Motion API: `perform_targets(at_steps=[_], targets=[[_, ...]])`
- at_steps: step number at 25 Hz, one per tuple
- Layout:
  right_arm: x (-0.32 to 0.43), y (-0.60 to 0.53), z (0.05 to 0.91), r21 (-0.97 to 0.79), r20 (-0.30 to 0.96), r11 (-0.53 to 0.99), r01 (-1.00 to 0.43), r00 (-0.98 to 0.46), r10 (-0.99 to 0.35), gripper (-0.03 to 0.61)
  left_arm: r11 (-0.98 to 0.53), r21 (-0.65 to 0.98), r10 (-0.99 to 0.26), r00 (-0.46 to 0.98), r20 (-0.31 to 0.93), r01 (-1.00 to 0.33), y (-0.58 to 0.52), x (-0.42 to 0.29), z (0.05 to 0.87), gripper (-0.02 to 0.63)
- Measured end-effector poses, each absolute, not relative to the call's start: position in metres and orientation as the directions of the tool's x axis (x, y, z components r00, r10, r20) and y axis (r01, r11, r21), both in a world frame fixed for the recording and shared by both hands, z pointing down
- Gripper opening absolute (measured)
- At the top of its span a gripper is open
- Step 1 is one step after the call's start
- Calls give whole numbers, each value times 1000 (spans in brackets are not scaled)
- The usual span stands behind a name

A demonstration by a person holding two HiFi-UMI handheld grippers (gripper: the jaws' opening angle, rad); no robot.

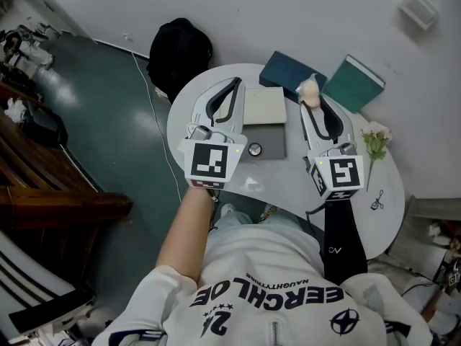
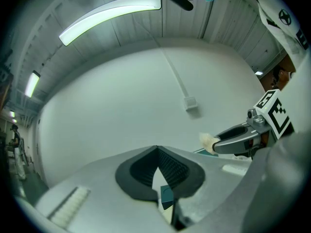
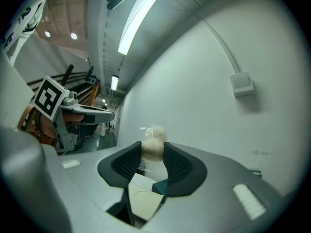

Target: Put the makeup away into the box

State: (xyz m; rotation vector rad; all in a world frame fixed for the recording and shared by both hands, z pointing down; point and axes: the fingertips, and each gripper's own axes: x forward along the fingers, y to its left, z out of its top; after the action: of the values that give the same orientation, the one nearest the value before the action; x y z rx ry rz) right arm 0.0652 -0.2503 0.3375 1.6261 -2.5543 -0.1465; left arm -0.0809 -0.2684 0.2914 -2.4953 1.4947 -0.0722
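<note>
Right gripper [image 3: 153,153]: jaws partly closed and clamped on a pale cream makeup puff [image 3: 152,143] in clear wrap. The puff sticks out past the jaw tips. In the head view it sits just on the person's side of the dark teal box [image 1: 288,71], at the box's near edge. Can't tell from that view whether it touches the box.

Left gripper [image 2: 156,148]: jaw tips together, nothing between them. It sits left of the box, well apart from it and roughly level with the right gripper.

Between the grippers, on the person's side of the box:
- Cream square case [image 1: 264,105], just beside the box.
- Grey flat slab [image 1: 270,139], touching the case's near edge.
- Small round compact [image 1: 255,149], at the slab's near left corner.

A lighter teal piece [image 1: 353,83] lies right of the box, tilted, with a gap between them. Lid or second box, can't tell.

A small flower sprig [image 1: 374,140] is further right of the box and nearer the person. All of this is on the white round table [image 1: 389,193].

A black backpack [image 1: 180,52] is on the floor left of the box, off the table edge.
</note>
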Motion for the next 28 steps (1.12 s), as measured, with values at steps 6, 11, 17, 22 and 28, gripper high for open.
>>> perform_targets(at_steps=[6,11,17,22,28], targets=[[26,-246,342,122,55,436,-892,-433,-900,175,-435,-229,-885,460,-68,-871,-260,-125,294,2],[-1,-242,348,121,67,455,-882,-450,-891,175,-431,-226,-888,455,-64,-873,-256,-148,298,2],[-35,-249,396,87,173,499,-862,-480,-860,175,-429,-216,-891,451,-61,-877,-249,-167,304,2],[-68,-246,457,52,300,546,-836,-509,-807,176,-425,-219,-894,445,-50,-878,-246,-180,310,2],[-97,-233,519,44,466,601,-798,-516,-719,178,-419,-225,-898,438,-37,-879,-245,-191,315,2]])
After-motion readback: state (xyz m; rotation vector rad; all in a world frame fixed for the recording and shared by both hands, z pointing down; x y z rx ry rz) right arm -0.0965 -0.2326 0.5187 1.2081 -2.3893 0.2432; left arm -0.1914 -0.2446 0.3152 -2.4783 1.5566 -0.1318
